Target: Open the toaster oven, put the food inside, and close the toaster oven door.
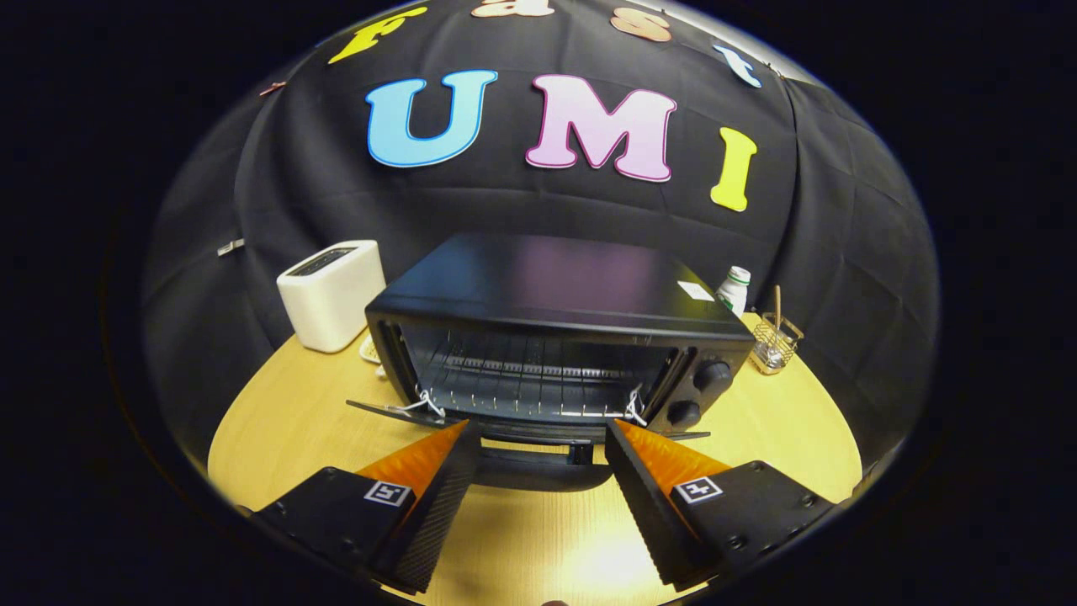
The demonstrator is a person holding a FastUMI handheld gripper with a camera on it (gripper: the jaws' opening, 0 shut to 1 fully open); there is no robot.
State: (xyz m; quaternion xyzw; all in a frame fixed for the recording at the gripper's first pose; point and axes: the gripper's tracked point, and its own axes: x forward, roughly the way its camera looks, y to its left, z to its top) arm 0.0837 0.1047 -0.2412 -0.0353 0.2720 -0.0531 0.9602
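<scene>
the black toaster oven (pixel 559 337) sat mid-surface (pixel 774 429) with its door (pixel 538 459) dropped flat just ahead of the gripper (pixel 538 438), whose jaws stood open and empty. no food was apparent, so fetching it looked next, keeping clear of that door. counted: one white toaster (pixel 330 293) far left, one bottle (pixel 734 290), one wire basket (pixel 774 343), two knobs (pixel 712 375).

You have the toaster oven (pixel 559 337) mid-table (pixel 269 421), its door (pixel 522 433) dropped flat just ahead of your spread fingers (pixel 437 488). A toaster (pixel 330 295) sits at its left, near the far edge; bottle (pixel 734 289) and wire holder (pixel 774 343) behind its right.
</scene>
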